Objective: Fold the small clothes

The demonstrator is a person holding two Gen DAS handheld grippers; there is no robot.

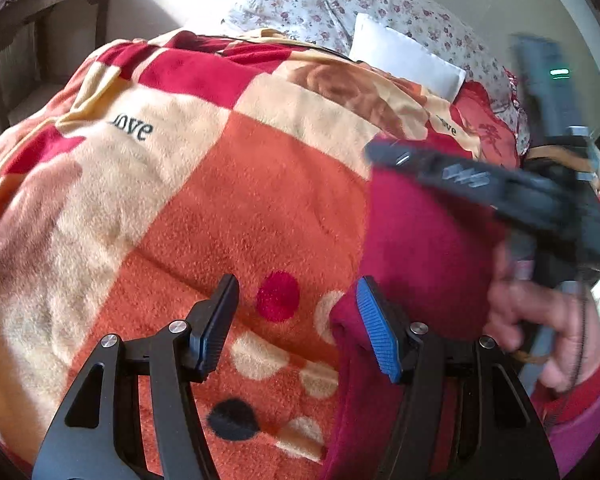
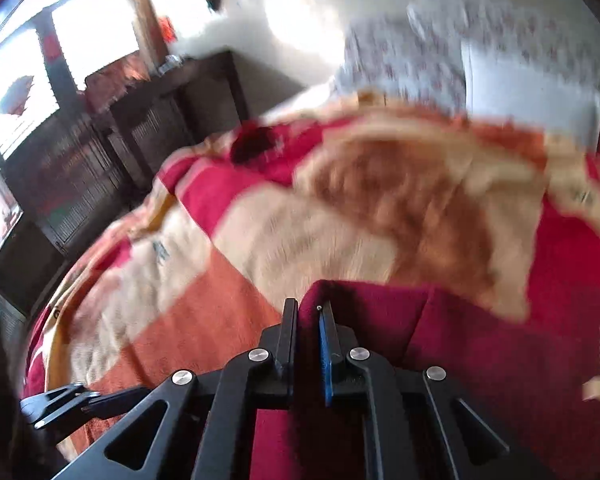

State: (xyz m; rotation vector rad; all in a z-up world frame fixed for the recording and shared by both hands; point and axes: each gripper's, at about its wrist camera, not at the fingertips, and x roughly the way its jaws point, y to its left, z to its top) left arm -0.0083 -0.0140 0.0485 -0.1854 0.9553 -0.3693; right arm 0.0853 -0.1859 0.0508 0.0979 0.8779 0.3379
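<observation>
Left gripper (image 1: 298, 330): nearest my left camera, fingers spread wide with nothing between them; the blue-padded finger (image 1: 376, 330) touches the edge of the garment, the other hangs over bare blanket.
Magenta garment (image 1: 416, 248): I see it lying on the blanket, toward the right of my left view, one edge bunched beside the blue pad.
Right gripper (image 2: 308, 320): fingers pressed together, pinching a fold of the magenta garment (image 2: 460, 360); from the left camera I see it blurred (image 1: 480, 184) above the cloth, with the hand (image 1: 540, 320) on its handle.
Blanket (image 1: 228, 184): fleece in orange, cream and red checks with dots, "Love" printed on it, covering the bed.
Pillows (image 1: 380, 4): floral, at the far end, a white cushion (image 1: 404, 56) leaning on them.
Dark wooden cabinet (image 2: 140, 140): beside the bed under bright windows; my right view is blurred.
</observation>
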